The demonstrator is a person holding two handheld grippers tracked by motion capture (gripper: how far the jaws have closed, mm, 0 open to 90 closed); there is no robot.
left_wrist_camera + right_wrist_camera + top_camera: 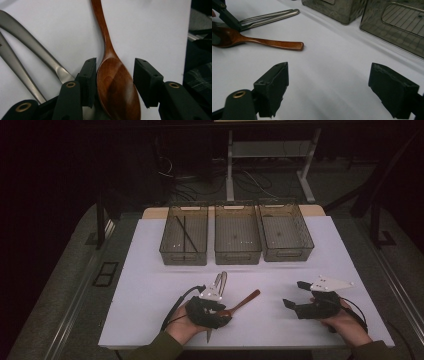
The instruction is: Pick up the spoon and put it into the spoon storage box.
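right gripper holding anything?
No. The right gripper has its jaws wide apart over bare white table.

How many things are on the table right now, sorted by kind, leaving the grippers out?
Bins: 3
Spoon, wooden: 1
Metal cutlery: 2
Sticks, dark, in the left bin: 2
Total: 8
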